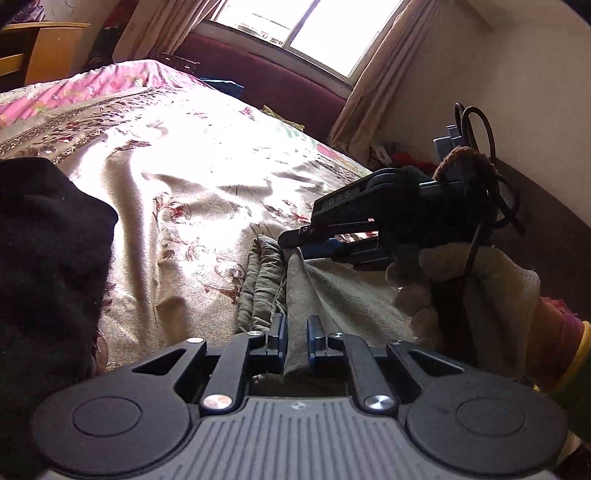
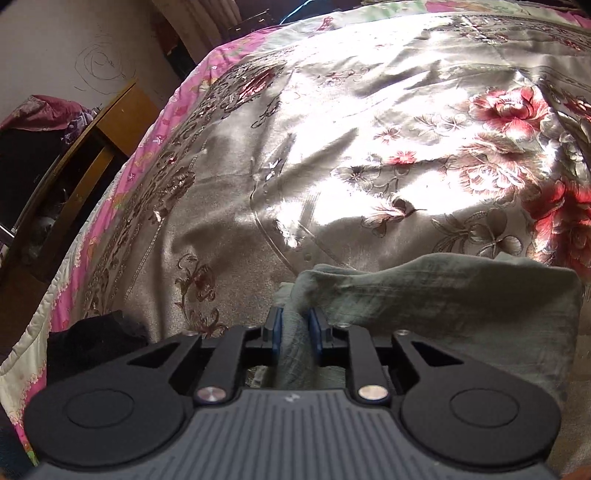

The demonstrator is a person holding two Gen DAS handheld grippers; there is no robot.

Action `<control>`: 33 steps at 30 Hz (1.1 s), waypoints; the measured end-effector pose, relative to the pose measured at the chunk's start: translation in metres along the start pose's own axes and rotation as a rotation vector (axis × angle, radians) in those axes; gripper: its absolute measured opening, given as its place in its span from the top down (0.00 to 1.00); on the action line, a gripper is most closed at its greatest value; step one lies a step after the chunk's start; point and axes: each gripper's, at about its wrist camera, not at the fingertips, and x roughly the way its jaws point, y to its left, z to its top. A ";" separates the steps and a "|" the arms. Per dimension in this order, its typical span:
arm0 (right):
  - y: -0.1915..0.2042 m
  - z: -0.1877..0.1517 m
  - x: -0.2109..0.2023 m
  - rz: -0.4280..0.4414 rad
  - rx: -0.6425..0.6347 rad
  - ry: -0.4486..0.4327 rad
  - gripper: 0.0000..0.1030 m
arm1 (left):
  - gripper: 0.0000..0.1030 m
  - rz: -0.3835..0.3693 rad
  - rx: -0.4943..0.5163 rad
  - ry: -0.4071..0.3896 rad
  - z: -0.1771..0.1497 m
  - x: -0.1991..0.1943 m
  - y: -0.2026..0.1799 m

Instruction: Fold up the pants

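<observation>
Left wrist view: the left gripper [image 1: 296,332] is pointing forward over a bed covered by a shiny beige satin bedspread with red floral print [image 1: 184,177]. Its two blue-padded fingers are standing a narrow gap apart, and a fold of the grey-green crinkled cotton pants [image 1: 332,291] is passing between them; the pads appear to be pinching that fold. The pants are lying bunched on the near part of the bedspread, directly ahead of the fingers. To the right, the right gripper [image 1: 295,236] is reaching in from the side, carried by a hand in a pale fabric glove [image 1: 491,288], with its fingertips touching the upper edge of the pants. A black garment [image 1: 48,251] is filling the left edge of the view. A window with beige curtains [image 1: 310,29] is showing behind the bed.

Right wrist view: the right gripper [image 2: 295,325] is closed down on a gathered ridge of the pants [image 2: 443,295], with cloth filling the gap between the blue pads. The rest of the pants is spreading to the right, raised above the bedspread [image 2: 332,147]. A wooden cabinet [image 2: 92,147] is standing beside the bed at left.
</observation>
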 end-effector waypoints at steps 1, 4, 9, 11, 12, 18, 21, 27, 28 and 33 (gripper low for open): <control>0.001 0.000 -0.002 0.015 0.001 -0.005 0.81 | 0.69 0.019 0.009 -0.008 0.000 -0.003 0.000; 0.007 -0.001 -0.013 0.036 -0.011 -0.029 0.81 | 0.63 0.060 0.053 -0.035 0.002 -0.013 -0.003; 0.005 -0.018 -0.035 -0.036 -0.095 -0.047 0.72 | 0.51 0.034 0.169 -0.038 0.000 -0.015 -0.024; 0.005 -0.022 -0.036 -0.060 -0.108 -0.030 0.68 | 0.47 0.031 0.197 -0.011 -0.005 -0.007 -0.034; 0.005 -0.023 -0.036 -0.059 -0.104 -0.027 0.66 | 0.46 0.042 0.206 0.008 -0.006 -0.002 -0.036; 0.024 -0.021 -0.011 -0.096 -0.156 -0.003 0.63 | 0.46 0.108 0.161 0.137 -0.007 0.031 -0.027; 0.022 -0.018 0.002 -0.120 -0.143 0.019 0.95 | 0.70 0.076 0.122 0.148 -0.006 0.033 -0.019; 0.027 -0.009 -0.019 -0.074 -0.119 -0.030 0.96 | 0.75 0.054 0.112 0.061 0.005 0.010 -0.014; 0.031 -0.007 -0.022 -0.068 -0.122 -0.037 0.96 | 0.75 0.051 0.104 0.054 0.006 0.007 -0.012; 0.043 -0.010 0.002 -0.069 -0.137 -0.024 0.96 | 0.75 0.086 0.083 0.059 0.007 0.009 0.001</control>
